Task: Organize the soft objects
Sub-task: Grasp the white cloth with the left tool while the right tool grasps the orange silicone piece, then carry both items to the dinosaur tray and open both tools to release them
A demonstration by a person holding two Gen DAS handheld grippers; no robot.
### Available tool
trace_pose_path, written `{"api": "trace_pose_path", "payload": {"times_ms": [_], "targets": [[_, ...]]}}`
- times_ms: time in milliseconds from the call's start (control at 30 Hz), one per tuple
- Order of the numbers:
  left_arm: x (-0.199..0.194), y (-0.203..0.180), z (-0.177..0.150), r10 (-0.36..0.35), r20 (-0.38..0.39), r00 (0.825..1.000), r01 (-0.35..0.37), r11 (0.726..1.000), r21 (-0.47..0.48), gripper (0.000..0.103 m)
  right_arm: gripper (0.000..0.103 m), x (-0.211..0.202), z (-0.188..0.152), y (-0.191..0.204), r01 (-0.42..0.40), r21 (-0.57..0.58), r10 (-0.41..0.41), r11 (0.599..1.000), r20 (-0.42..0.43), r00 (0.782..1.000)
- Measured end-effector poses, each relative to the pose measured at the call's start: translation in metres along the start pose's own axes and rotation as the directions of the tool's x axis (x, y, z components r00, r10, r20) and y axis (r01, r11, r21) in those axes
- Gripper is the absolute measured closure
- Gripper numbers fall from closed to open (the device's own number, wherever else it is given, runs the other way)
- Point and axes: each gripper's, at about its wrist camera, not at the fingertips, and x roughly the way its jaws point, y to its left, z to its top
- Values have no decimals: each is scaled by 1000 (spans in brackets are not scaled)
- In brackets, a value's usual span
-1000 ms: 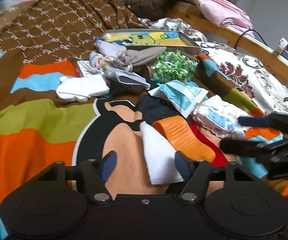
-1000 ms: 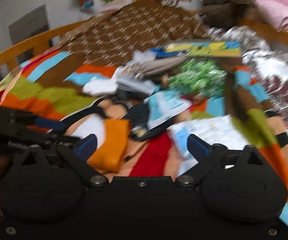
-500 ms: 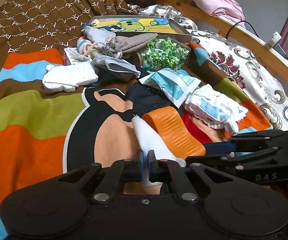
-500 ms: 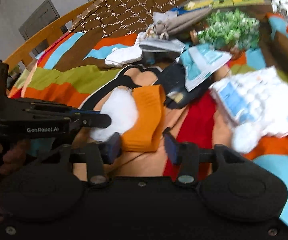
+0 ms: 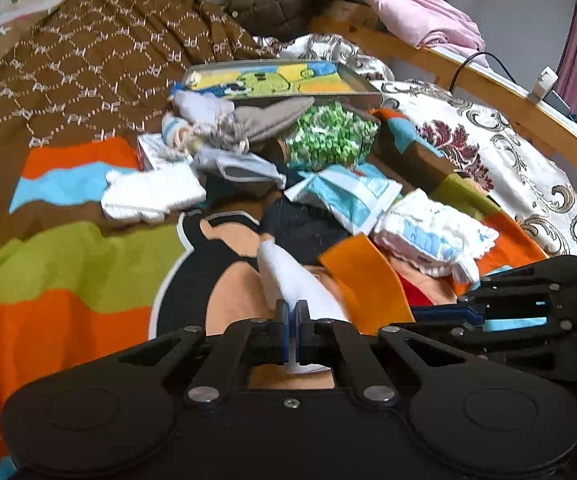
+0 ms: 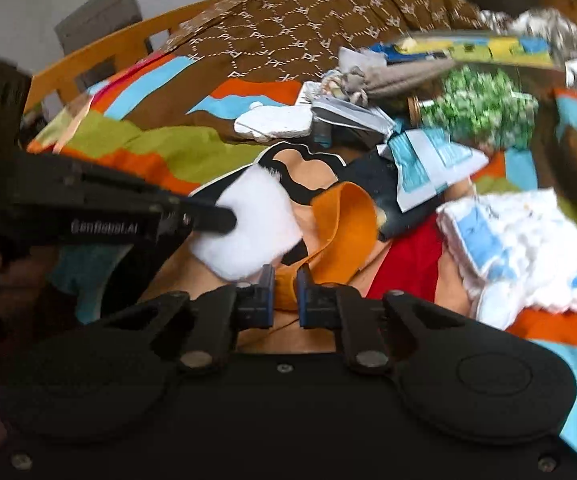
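A white fleecy cloth [image 5: 284,276] lies on the colourful cartoon bedspread [image 5: 68,272], and my left gripper [image 5: 291,320] is shut on its near end. Right beside it is an orange cloth [image 5: 364,284]. In the right wrist view my right gripper [image 6: 285,296] is closing the last bit, its pads pressing on the near edge of the orange cloth [image 6: 340,224], which curls up into a loop. There the white cloth [image 6: 256,224] shows to the left, pinched by the left gripper [image 6: 224,216]. The right gripper [image 5: 440,314] reaches in from the right in the left wrist view.
Behind lies a pile: a dark cloth [image 5: 304,224], a blue-white packet [image 5: 348,196], a white-blue quilted cloth [image 5: 432,232], a white towel [image 5: 152,196], a green patterned bundle [image 5: 328,140], a grey pouch [image 5: 264,120] and a picture tray [image 5: 272,80]. A wooden bed rail [image 5: 488,80] runs along the right.
Both grippers have gone from open to shut, the left on the white cloth and the right on the orange cloth. The orange cloth's near edge has bunched and risen.
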Motion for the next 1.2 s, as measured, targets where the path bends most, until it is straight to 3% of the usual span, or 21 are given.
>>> {"api": "trace_pose_path", "payload": {"times_ms": [233, 600, 933, 1033, 1200], "targets": [[-5, -1, 18, 4, 67, 998, -8, 999, 52, 102, 103, -15, 14, 11, 78, -121, -73, 990, 45, 996], [8, 5, 66, -3, 170, 985, -14, 995, 100, 102, 103, -7, 62, 4, 134, -302, -114, 944, 82, 990], [53, 27, 150, 0, 279, 960, -20, 997, 69, 102, 103, 18, 148, -26, 192, -499, -139, 845, 142, 980], [74, 31, 178, 9, 307, 952, -33, 997, 71, 102, 103, 33, 179, -42, 225, -562, -164, 796, 157, 974], [117, 38, 221, 31, 326, 945, -57, 996, 70, 102, 103, 76, 232, -79, 256, -609, -219, 751, 136, 966]]}}
